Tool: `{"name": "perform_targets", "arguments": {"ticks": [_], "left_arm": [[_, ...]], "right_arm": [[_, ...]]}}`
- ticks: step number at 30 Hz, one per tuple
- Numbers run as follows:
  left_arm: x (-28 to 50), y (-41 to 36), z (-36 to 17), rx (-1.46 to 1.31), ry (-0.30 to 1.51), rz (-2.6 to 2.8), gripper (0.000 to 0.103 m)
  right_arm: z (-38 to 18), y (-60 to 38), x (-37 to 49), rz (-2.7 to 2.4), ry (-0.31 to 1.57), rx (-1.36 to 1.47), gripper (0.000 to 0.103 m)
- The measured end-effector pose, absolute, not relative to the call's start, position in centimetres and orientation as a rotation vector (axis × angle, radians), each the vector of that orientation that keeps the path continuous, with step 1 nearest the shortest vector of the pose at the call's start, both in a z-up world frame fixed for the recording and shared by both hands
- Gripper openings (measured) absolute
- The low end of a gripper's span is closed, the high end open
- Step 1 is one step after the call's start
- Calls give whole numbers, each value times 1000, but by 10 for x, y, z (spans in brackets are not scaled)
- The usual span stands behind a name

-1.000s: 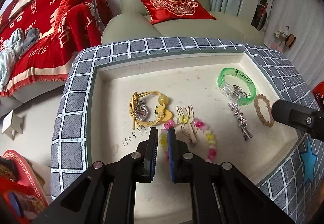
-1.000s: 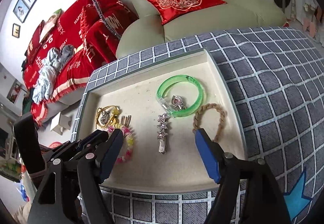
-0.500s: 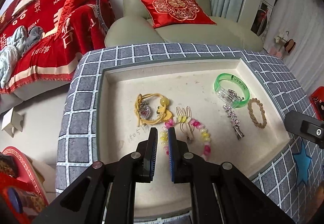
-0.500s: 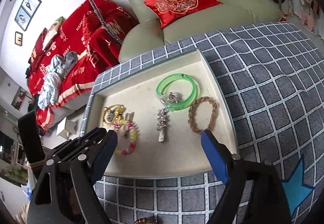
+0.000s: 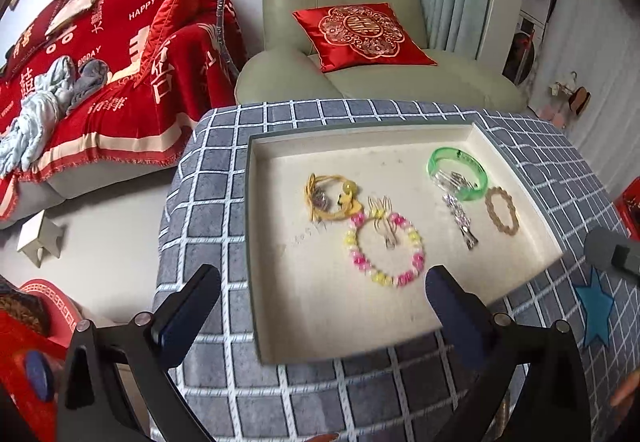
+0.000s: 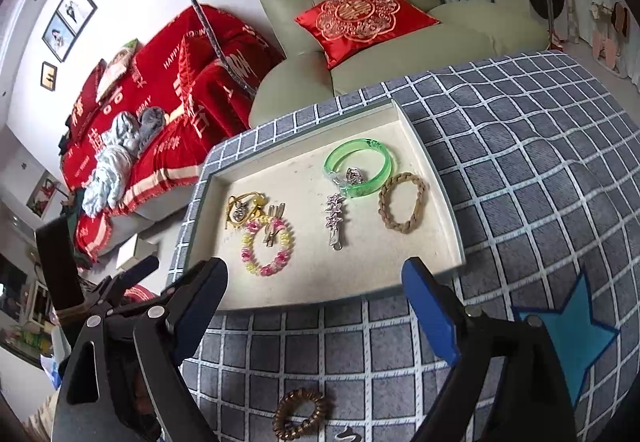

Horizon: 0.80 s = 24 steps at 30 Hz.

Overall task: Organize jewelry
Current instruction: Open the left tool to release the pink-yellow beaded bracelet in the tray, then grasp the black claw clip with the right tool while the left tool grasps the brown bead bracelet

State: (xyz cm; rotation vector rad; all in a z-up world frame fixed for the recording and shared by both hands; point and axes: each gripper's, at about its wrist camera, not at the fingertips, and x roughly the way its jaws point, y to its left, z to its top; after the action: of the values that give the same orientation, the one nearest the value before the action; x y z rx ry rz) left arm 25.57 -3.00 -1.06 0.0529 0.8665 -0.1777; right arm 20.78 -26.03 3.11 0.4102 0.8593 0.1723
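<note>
A cream tray (image 5: 340, 314) (image 6: 440, 202) on the grey checked cloth holds a pink-and-yellow bead bracelet (image 5: 383, 248) (image 6: 267, 242), a yellow cord piece (image 5: 332, 196) (image 6: 244, 208), a gold hair clip (image 5: 384, 222), a silver star clip (image 5: 460, 220) (image 6: 335, 220), a green bangle (image 5: 458, 172) (image 6: 360, 166) and a braided tan band (image 5: 502, 210) (image 6: 403, 208). My left gripper (image 5: 320, 316) is open and empty above the tray's near edge. My right gripper (image 6: 316, 304) is open and empty, back from the tray. A brown spiral hair tie (image 6: 299, 414) lies on the cloth below it.
A green armchair (image 5: 360, 54) with a red cushion (image 5: 362, 32) stands behind the table. A sofa under a red blanket (image 5: 100, 74) is at the left. A blue star (image 6: 568, 330) marks the cloth at the right. The other gripper's body (image 5: 612, 254) shows at the right edge.
My left gripper has opened, letting go of the bead bracelet, which now lies in the tray. Both grippers have drawn back and up from the tray.
</note>
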Motion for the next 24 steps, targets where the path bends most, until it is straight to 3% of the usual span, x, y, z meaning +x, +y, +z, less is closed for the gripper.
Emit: {"name": "perform_targets", "arguments": {"ticks": [11, 24], "left_arm": [[193, -30, -6, 99, 868, -289, 103], [164, -54, -31, 137, 937, -388, 103]], "right_arm": [[28, -255, 147, 194, 932, 389, 91], [-35, -219, 47, 174, 1066, 207, 91]]}}
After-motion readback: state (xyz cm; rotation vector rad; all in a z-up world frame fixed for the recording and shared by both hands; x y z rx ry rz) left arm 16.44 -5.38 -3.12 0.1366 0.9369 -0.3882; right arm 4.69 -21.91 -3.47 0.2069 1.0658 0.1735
